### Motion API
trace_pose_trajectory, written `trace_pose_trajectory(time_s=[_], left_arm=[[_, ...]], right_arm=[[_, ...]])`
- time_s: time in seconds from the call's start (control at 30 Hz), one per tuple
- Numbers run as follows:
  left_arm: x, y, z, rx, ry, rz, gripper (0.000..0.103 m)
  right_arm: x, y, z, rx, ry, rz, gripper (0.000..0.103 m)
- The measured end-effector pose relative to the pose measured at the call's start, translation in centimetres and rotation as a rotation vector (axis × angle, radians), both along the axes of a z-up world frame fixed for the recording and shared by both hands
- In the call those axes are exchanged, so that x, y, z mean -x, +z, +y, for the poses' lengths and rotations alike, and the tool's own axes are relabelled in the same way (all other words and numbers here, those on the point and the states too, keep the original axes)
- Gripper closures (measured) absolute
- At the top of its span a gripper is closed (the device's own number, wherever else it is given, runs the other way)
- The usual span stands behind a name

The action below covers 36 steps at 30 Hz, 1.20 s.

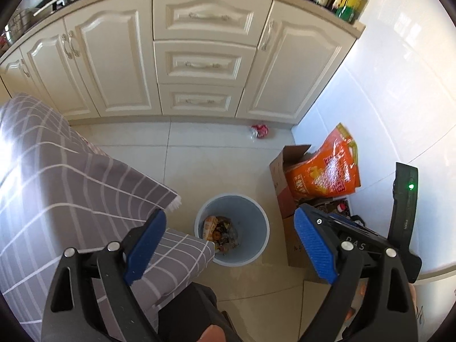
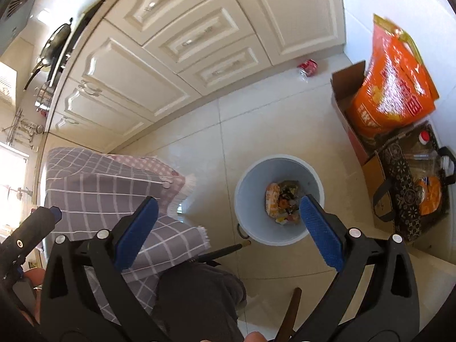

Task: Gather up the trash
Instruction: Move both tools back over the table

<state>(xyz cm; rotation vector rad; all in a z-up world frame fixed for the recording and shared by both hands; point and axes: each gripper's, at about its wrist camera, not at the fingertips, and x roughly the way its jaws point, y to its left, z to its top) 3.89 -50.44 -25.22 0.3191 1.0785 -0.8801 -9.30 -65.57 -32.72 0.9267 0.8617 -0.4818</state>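
Observation:
A pale blue bin (image 1: 248, 213) (image 2: 256, 182) stands on the tiled floor and holds several wrappers (image 1: 219, 233) (image 2: 282, 202). A small crumpled red and white piece of trash (image 1: 260, 131) (image 2: 307, 67) lies on the floor at the foot of the cabinets, far from both grippers. My left gripper (image 1: 229, 246) hangs above the bin, open, with nothing between its blue pads (image 1: 145, 245). My right gripper (image 2: 228, 233) is open and empty too, high over the bin's left side.
A table under a grey checked cloth (image 1: 71, 185) (image 2: 114, 188) stands left of the bin. To its right are a cardboard box (image 1: 280, 168) (image 2: 347, 85) with an orange bag (image 1: 325, 171) (image 2: 393, 85), and a black patterned bag (image 2: 399, 171). Cream cabinets (image 1: 199, 62) line the far side. A person's dark trouser leg (image 2: 193, 299) is below.

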Motion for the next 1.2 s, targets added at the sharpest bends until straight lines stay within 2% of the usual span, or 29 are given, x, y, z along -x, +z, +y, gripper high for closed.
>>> trace_pose_trajectory(time_s=[0.13, 0.3, 0.5, 0.67, 0.8, 1.0, 1.2], left_arm=[[0.2, 2.4, 1.9, 0.051, 0.006, -0.037, 0.014], [0.2, 5.5, 5.1, 0.093, 0.024, -0.134, 0.014], [-0.4, 8.4, 9.7, 0.161, 0.067, -0.173, 0.014], [-1.6, 10.6, 15.7, 0.208, 0.169, -0.243, 0.014], [-3.0, 12.2, 21.0, 0.232, 0.276, -0.306, 0.014], [-5.1, 13.5, 29.2, 0.243, 0.431, -0.363, 0.014], [-7.4, 12.7, 36.2, 0.195, 0.569, -0.412, 0.013]], right_arm=[[-0.9, 2.9, 1.4, 0.052, 0.017, -0.037, 0.006], [-2.8, 7.2, 3.9, 0.125, 0.053, -0.093, 0.006], [-5.3, 12.4, 7.9, 0.211, 0.102, -0.154, 0.006], [-7.8, 17.1, 13.0, 0.294, 0.194, -0.227, 0.006], [-10.5, 20.4, 17.9, 0.348, 0.311, -0.282, 0.006], [-15.0, 22.3, 24.8, 0.412, 0.463, -0.31, 0.006], [-19.2, 21.8, 30.0, 0.444, 0.572, -0.291, 0.006]])
